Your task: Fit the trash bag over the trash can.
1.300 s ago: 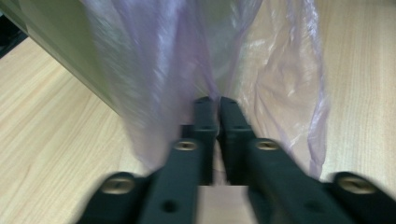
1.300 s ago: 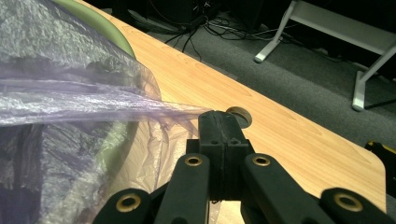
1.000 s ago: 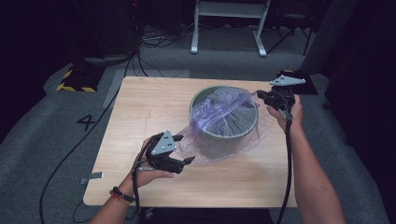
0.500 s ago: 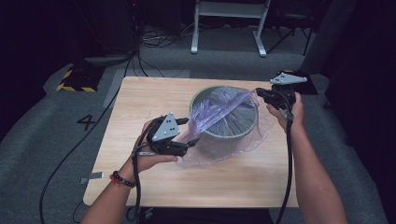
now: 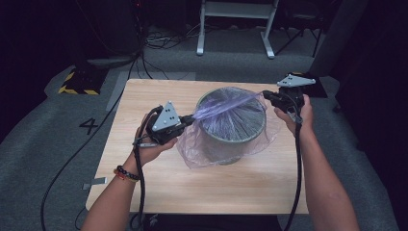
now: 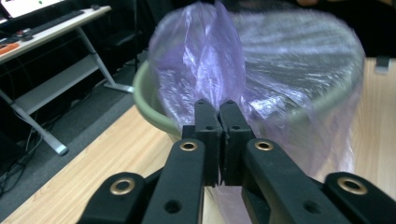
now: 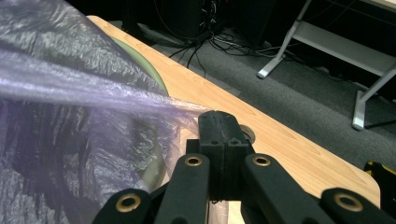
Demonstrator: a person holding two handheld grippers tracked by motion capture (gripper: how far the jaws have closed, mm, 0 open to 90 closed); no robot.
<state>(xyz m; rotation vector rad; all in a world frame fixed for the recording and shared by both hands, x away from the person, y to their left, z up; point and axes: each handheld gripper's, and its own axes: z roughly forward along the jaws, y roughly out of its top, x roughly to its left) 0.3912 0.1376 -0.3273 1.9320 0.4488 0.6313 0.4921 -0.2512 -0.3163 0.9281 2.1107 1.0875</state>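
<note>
Purple plastic, thin and see-through: the bag [image 5: 226, 130] is sitting draped over the green bin [image 5: 234, 139], its film hanging down the bin's outer wall on my side. The bin is my landmark, standing on the wooden table [image 5: 159, 183].

Left of the bin, I am holding the left gripper [image 5: 188, 120] with its jaws pressed fully together, pinching a gathered fold of the bag just off the rim.

Right of the bin, past its far rim, I am holding the right gripper [image 5: 266, 96], jaws likewise clamped with no gap, gripping the bag's opposite edge.

Between the two, the film is stretching taut across the bin's mouth in one raised ridge.
</note>
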